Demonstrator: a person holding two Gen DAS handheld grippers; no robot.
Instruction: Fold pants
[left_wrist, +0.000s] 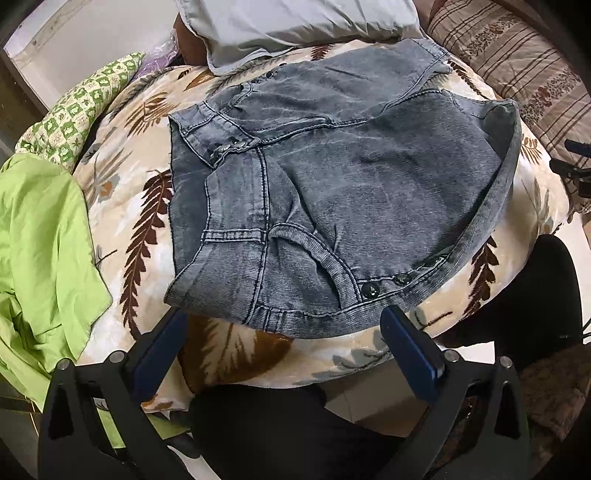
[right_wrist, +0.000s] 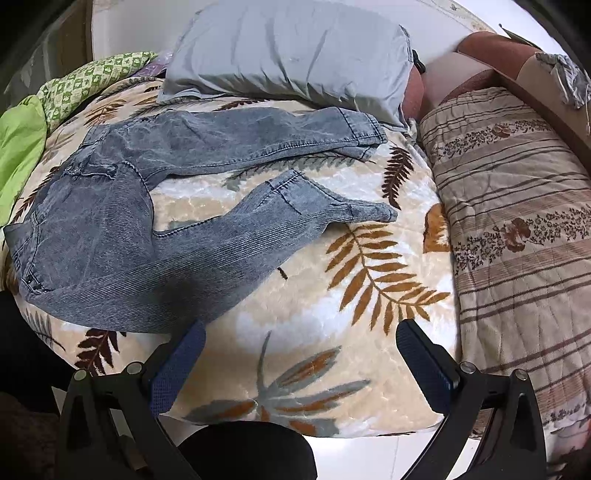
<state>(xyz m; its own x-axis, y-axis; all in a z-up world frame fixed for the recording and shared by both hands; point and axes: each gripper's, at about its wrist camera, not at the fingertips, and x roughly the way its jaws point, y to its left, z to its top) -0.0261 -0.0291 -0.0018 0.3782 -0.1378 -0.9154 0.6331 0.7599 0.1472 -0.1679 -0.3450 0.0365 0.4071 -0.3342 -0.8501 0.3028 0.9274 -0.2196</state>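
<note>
The blanket (right_wrist: 332, 206), leaf-patterned, covers the bed and serves as the folding surface, with a striped quilt (right_wrist: 517, 206) alongside it on the right and a grey pillow (right_wrist: 288, 55) at the far end. A green cloth (left_wrist: 40, 258) is bunched at the left edge, out of the way. The jeans (right_wrist: 96, 236) lie flat on the blanket, waist toward the person's left and the two legs splayed apart toward the right, so nothing is folded yet; spreading them this way probably prepares for laying one leg over the other. The left gripper (left_wrist: 284, 325) hovers at the near waistband by the snaps (left_wrist: 370, 290), fingers wide apart and holding nothing, seemingly lined up to pinch that hem. The right gripper (right_wrist: 301, 338) hangs over bare blanket just beside the nearer leg, fingers likewise apart and empty, likely waiting to take the leg.
</note>
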